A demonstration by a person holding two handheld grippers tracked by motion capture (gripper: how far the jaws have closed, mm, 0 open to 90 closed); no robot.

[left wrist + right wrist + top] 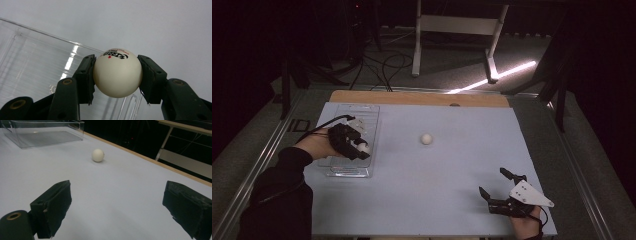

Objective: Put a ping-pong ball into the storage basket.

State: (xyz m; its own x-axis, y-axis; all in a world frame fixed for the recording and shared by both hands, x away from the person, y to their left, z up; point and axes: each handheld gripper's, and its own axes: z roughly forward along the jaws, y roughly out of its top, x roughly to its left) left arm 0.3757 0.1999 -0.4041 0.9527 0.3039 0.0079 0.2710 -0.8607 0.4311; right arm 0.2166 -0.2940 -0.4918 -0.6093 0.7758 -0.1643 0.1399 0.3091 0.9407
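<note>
My left gripper [361, 146] hangs over the clear plastic tray [371, 114] at the table's left, shut on a white ping-pong ball [117, 72] with black print and a red star; both pads press its sides. The tray's rim [37, 32] shows just below and behind the ball. A second white ball [426, 138] lies loose on the pale blue table mat, right of the tray, also seen ahead as a ball [97, 155]. My right gripper [496, 184] rests near the front right corner, open, nothing between its pads [53, 205].
The clear tray [45, 137] sits far left in the right gripper view. A wooden strip [412, 98] borders the mat's far edge. Beyond the table stand a white frame [457, 25] and cables on the floor. A dark sleeve [282, 190] enters at bottom left.
</note>
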